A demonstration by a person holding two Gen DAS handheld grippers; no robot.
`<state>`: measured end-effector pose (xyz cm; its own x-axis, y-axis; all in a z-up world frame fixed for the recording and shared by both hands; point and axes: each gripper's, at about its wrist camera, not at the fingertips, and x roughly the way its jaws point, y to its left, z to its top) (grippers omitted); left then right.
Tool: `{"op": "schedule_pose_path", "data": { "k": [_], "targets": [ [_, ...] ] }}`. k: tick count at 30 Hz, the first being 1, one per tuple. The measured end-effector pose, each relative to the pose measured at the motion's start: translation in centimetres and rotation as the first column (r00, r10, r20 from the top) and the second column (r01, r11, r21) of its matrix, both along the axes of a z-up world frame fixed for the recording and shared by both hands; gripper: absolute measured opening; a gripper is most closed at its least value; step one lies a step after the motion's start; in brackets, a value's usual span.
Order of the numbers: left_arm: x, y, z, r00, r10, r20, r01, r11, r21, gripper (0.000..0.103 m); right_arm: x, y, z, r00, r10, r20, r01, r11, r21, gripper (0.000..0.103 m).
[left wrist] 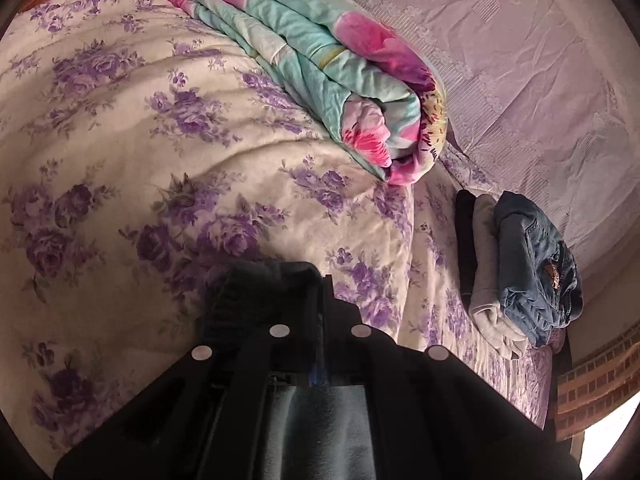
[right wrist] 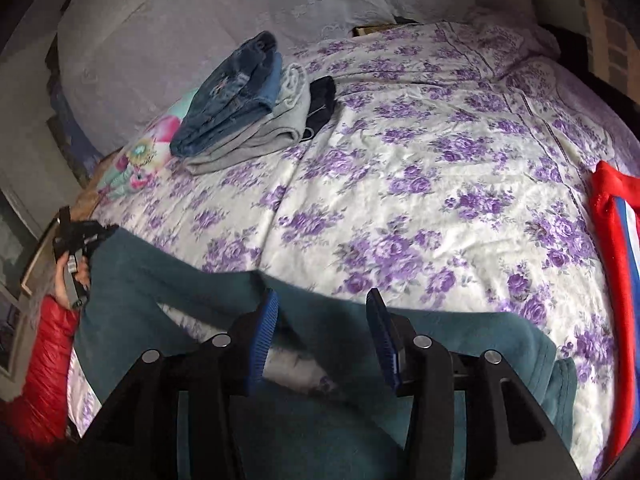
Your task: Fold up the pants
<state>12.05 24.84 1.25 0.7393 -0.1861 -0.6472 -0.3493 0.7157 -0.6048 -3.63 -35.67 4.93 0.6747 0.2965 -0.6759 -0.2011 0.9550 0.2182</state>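
The right gripper (right wrist: 322,322) is held with jaws apart over the teal pants (right wrist: 192,280), nothing pinched; the left gripper (left wrist: 320,292) is clamped on their edge. With the pants spread on the floral bedsheet (right wrist: 420,160), a fold seems in progress; next, a fresh grasp appears called for

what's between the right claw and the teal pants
Nothing visible. The right claw is open right over the teal pants, its pads not pressing on the cloth. The folded stack lies far off across the bed.

Left hand-held gripper (left wrist: 320,300), clamped on teal pants (left wrist: 320,432), over floral bedsheet (left wrist: 120,120).
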Motion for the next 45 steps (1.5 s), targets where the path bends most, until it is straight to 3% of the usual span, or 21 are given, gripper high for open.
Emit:
{"op": "schedule_pose_path", "data": {
  "k": [3,6,8,14,18,22,24,26,28,29,30,31,33,36,38,41,43,45],
  "targets": [
    [-0.1,0.4,-0.1,1.0,-0.001,0.006,0.001,0.999,-0.037,0.001,-0.5,2.2,-1.0,1.0,0.012,0.018,-0.009,0.986,-0.164,0.046],
    [-0.2,0.8,-0.3,1.0,-0.002,0.012,0.003,0.998,-0.068,0.001,0.8,3.0,-2.4,1.0,0.0,0.019,0.006,0.948,-0.319,0.039],
    [-0.4,0.9,-0.3,1.0,-0.003,0.016,0.005,0.997,-0.076,0.001,1.8,3.0,-2.5,0.999,-0.025,0.032,0.035,0.93,-0.365,0.005],
    [-0.9,0.7,0.7,0.998,-0.003,0.055,0.007,0.998,-0.061,0.001,6.1,0.7,1.6,0.987,-0.111,0.12,0.143,0.941,-0.308,0.005],
    [-0.9,0.6,1.6,0.996,0.014,0.087,-0.011,1.0,-0.027,0.001,11.4,-1.4,3.0,0.979,-0.174,0.106,0.194,0.958,-0.212,0.005],
    [0.0,1.3,1.4,0.995,0.04,0.086,-0.038,0.999,-0.025,0.001,17.1,-2.8,1.0,0.972,-0.234,0.031,0.236,0.959,-0.16,0.005],
    [1.1,1.5,0.4,0.999,0.027,0.029,-0.026,0.999,-0.038,0.002,19.5,-2.9,-1.3,0.969,-0.247,-0.028,0.241,0.959,-0.146,0.006],
    [2.2,1.4,-0.7,0.999,0.01,-0.032,-0.012,0.999,-0.044,0.002,20.6,-3.1,-3.4,0.962,-0.268,-0.049,0.26,0.958,-0.118,0.013],
    [2.1,1.3,-0.3,1.0,0.001,-0.018,-0.001,0.999,-0.038,0.008,20.2,-3.4,-3.0,0.964,-0.264,-0.037,0.261,0.963,-0.067,0.02],
    [2.1,1.1,-0.1,1.0,-0.016,-0.008,0.016,0.999,-0.028,0.017,19.4,-3.9,-2.2,0.964,-0.266,-0.014,0.265,0.964,-0.036,0.04],
    [2.0,0.9,0.3,1.0,-0.023,0.006,0.023,1.0,-0.017,0.027,18.2,-4.3,-1.1,0.959,-0.281,0.036,0.282,0.959,-0.019,0.048],
    [1.6,0.5,1.0,0.999,-0.024,0.028,0.024,1.0,0.006,0.033,16.8,-4.7,0.2,0.95,-0.3,0.092,0.302,0.953,-0.017,0.052],
    [0.8,-0.3,2.4,0.997,-0.02,0.074,0.015,0.998,0.066,0.067,14.0,-5.2,2.3,0.939,-0.301,0.165,0.311,0.95,-0.039,0.053],
    [-1.8,-1.5,5.3,0.984,0.008,0.178,-0.042,0.981,0.189,0.089,9.6,-3.7,2.6,0.943,-0.252,0.217,0.285,0.948,-0.138,0.056],
    [-3.0,-2.0,6.6,0.975,0.004,0.224,-0.057,0.972,0.228,0.093,7.5,-2.0,0.8,0.953,-0.212,0.215,0.265,0.929,-0.26,0.062],
    [-4.7,-2.5,7.4,0.967,0.014,0.254,-0.077,0.968,0.241,0.098,7.0,0.2,-1.4,0.972,-0.162,0.171,0.221,0.878,-0.425,0.063],
    [-5.1,-2.4,7.0,0.973,0.026,0.229,-0.077,0.973,0.218,0.098,7.6,1.0,-1.4,0.972,-0.159,0.17,0.223,0.849,-0.48,0.063],
    [-5.3,-1.6,6.1,0.98,0.039,0.194,-0.072,0.984,0.164,0.098,8.9,1.6,-2.7,0.982,-0.155,0.112,0.191,0.809,-0.555,0.06]
  ]
}}
